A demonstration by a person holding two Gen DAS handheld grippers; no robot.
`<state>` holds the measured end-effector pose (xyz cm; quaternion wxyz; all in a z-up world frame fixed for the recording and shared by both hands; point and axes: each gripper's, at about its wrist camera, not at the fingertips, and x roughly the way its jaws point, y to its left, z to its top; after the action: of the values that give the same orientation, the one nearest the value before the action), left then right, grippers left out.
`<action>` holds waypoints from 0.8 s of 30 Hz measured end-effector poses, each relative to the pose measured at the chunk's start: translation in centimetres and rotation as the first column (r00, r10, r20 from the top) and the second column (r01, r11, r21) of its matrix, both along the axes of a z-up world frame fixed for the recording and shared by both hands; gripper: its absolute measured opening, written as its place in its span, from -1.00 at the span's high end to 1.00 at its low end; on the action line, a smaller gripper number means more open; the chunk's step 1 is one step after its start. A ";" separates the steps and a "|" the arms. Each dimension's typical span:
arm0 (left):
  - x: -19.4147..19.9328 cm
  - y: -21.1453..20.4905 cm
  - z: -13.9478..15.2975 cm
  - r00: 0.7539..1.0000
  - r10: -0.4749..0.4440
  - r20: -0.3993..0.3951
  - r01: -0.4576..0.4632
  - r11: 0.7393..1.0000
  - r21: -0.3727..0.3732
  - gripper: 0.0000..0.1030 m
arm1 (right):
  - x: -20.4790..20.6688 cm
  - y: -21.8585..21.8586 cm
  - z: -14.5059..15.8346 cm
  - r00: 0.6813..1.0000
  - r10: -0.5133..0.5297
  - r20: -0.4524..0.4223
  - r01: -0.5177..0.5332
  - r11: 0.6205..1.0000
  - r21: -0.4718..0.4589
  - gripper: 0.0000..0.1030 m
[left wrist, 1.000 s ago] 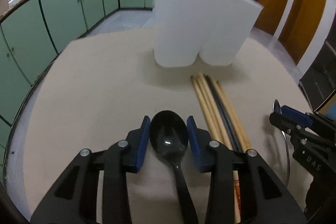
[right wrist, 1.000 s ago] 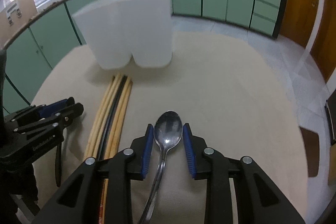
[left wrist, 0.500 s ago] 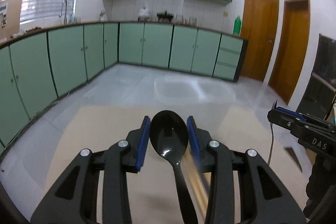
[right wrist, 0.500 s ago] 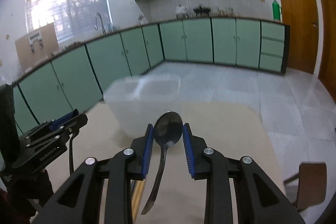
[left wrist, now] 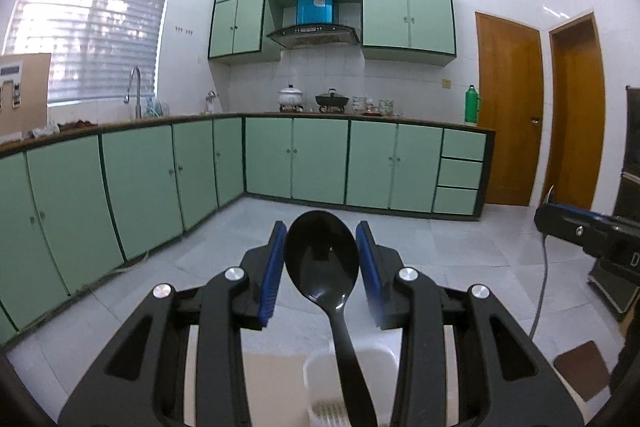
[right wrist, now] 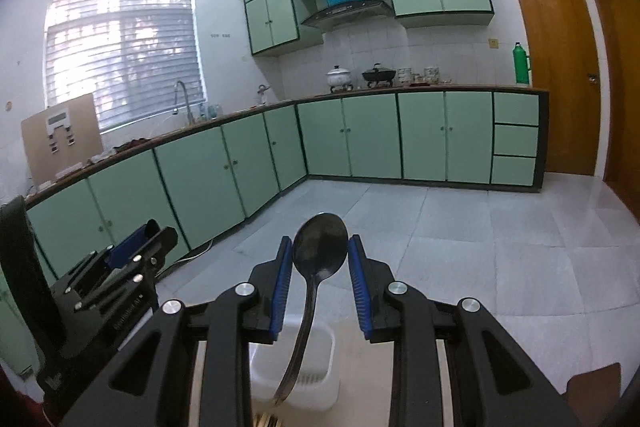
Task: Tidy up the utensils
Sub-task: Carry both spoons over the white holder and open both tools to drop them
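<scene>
A black plastic spoon [left wrist: 322,259] sits bowl-up between the blue pads of my left gripper [left wrist: 321,227], which is shut on its bowl. Its handle hangs down over a white utensil holder [left wrist: 320,387] on the beige table [left wrist: 272,387]. My right gripper [right wrist: 320,239] is shut on the bowl of a metal spoon [right wrist: 308,307], whose handle points down into the white holder's [right wrist: 316,355] open compartment. Each gripper shows in the other's view: the right gripper [left wrist: 560,223] at the right edge, the left gripper [right wrist: 160,231] at the lower left. Both are well above the table.
Green kitchen cabinets [left wrist: 320,163] and a pale tiled floor [right wrist: 460,227] fill the background. A brown seat [left wrist: 580,371] stands beside the table on the right. A black case [left wrist: 612,291] stands on the floor at the far right.
Both grippers rose off the table with their spoons and tilted up toward level. The chopsticks dropped out of sight, and the white holder went from ahead to below the fingers.
</scene>
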<state>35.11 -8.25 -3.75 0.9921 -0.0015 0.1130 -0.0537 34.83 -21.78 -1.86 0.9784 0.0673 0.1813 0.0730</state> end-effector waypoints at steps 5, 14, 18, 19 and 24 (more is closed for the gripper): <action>2.6 -1.0 -1.4 1.000 0.014 -0.016 -0.013 0.999 0.040 0.33 | 3.1 0.7 -1.7 0.999 -0.046 -0.023 0.045 0.998 -0.053 0.45; 2.7 -0.3 -4.8 0.995 -0.036 -0.096 0.038 0.999 0.023 0.23 | 4.0 2.8 -5.8 0.993 -0.011 -0.116 -0.001 0.995 -0.098 0.44; 1.6 0.0 -5.3 0.994 -0.050 -0.096 0.052 0.999 0.017 0.11 | 3.0 2.8 -6.0 0.994 -0.017 -0.111 0.006 0.995 -0.100 0.36; 1.1 0.1 -5.4 0.994 -0.051 -0.094 0.053 0.998 0.017 0.09 | 2.8 2.7 -5.9 0.994 -0.020 -0.108 0.010 0.995 -0.097 0.29; -2.0 1.6 -5.2 0.995 -0.041 -0.092 0.040 0.999 -0.016 -0.15 | -0.3 1.9 -5.8 0.995 -0.041 -0.092 0.034 0.996 -0.077 0.02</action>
<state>33.14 -6.68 -8.98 0.9845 -0.0086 0.1585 -0.0745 34.53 -19.84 -7.66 0.9719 0.0371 0.2281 0.0447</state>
